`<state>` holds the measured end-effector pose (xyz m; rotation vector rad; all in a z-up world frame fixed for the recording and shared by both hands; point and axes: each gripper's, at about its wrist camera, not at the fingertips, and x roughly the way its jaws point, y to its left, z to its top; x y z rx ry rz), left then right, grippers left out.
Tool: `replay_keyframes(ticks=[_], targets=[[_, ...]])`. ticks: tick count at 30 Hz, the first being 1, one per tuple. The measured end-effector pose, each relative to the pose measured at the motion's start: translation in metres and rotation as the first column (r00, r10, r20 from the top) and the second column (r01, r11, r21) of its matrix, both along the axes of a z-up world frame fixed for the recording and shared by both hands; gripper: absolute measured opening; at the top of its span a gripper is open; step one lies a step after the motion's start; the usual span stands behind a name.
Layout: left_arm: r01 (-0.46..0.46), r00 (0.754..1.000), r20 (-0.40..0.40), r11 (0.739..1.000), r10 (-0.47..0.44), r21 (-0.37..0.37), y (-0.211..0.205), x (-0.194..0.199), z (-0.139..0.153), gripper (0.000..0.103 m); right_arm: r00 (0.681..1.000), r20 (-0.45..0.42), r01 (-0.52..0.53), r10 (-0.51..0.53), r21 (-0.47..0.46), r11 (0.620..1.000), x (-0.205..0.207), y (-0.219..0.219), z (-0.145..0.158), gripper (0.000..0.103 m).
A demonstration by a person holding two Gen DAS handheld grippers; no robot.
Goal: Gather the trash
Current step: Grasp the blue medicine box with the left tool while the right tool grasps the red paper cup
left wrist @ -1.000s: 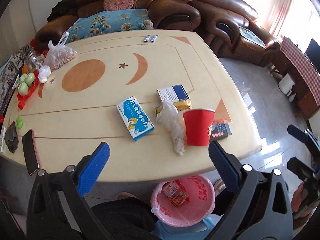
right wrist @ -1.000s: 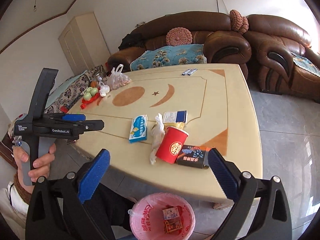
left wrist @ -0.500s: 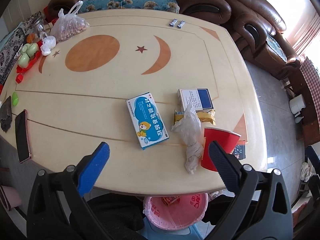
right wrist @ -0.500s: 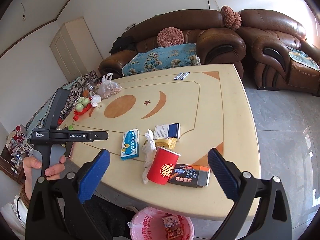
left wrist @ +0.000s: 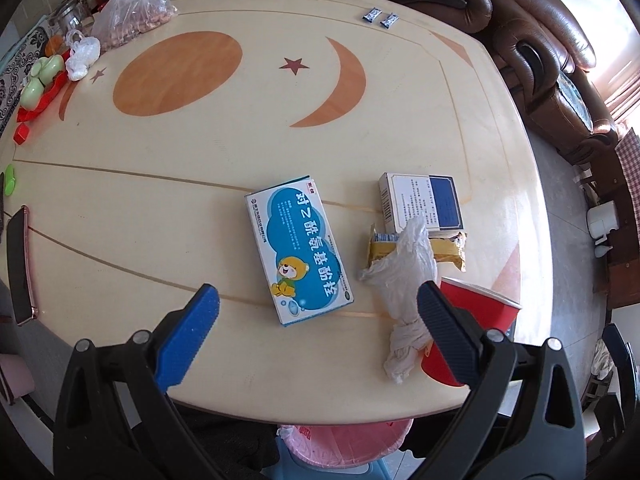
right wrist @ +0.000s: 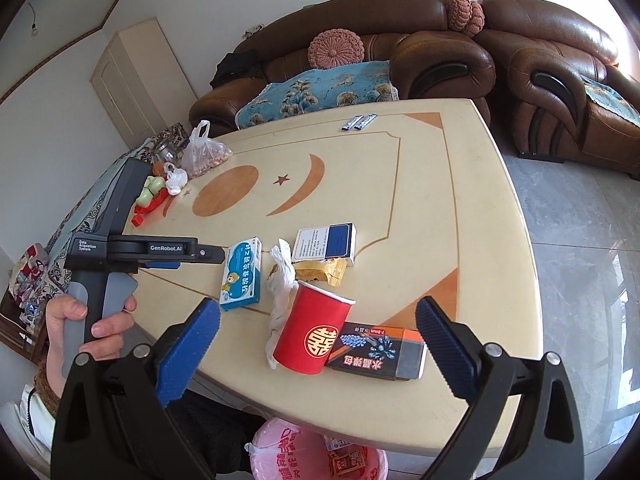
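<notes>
Hovering above the desk [left wrist: 160, 184], left tongs [left wrist: 318, 312] gaped wide over the blue box [left wrist: 298, 248]; right tongs [right wrist: 318, 330] likewise wide, empty.

Blue box [left wrist: 300, 250], crumpled bag [left wrist: 402, 280], red cup [right wrist: 314, 332] on table.

Cream wooden table [right wrist: 460, 200] with orange moon-and-star inlay, centre. Brown leather sofa [right wrist: 420, 52] along far wall, round pink cushions [right wrist: 336, 50] on it. White walls, cream cabinet [right wrist: 128, 80] far left. Grey glossy tile floor [right wrist: 580, 220] right, sunlit.
</notes>
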<state>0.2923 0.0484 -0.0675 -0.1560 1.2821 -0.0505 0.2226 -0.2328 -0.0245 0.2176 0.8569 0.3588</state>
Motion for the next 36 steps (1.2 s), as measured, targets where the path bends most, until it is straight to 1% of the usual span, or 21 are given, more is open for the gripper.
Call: replay_keyframes(ticks=[8,14,19,24,29,33,36], targets=[[-0.029,0.998,-0.054,1.000,0.028,-0.011,0.006,0.019,-0.027,0.097,0.999,-0.041,-0.026,0.025,-0.007,1.000,0.017,0.011,-0.024,0.096],[-0.029,0.996,-0.083,1.000,0.029,-0.002,0.004,0.030,-0.044,0.097,0.996,-0.082,-0.047,0.046,-0.009,0.999,0.031,0.020,-0.048,0.096],[-0.053,0.992,-0.115,0.999,0.052,-0.004,0.010,0.040,-0.062,0.097,0.991,-0.114,-0.071,0.069,-0.011,0.997,0.043,0.032,-0.070,0.096],[-0.064,0.988,-0.139,0.998,0.063,-0.003,0.012,0.047,-0.074,0.097,0.984,-0.155,-0.089,0.092,0.023,0.996,0.054,0.041,-0.093,0.096],[-0.072,0.986,-0.152,0.997,0.073,0.013,0.013,0.054,-0.083,0.097,0.979,-0.177,-0.095,0.101,0.046,0.994,0.064,0.046,-0.107,0.096],[-0.097,0.981,-0.170,0.995,0.093,-0.016,0.019,0.062,-0.092,0.097,0.976,-0.190,-0.098,0.105,0.050,0.994,0.069,0.049,-0.113,0.096],[-0.092,0.982,-0.165,0.996,0.090,-0.005,0.018,0.064,-0.094,0.097,0.975,-0.191,-0.104,0.109,0.037,0.994,0.072,0.053,-0.115,0.096]])
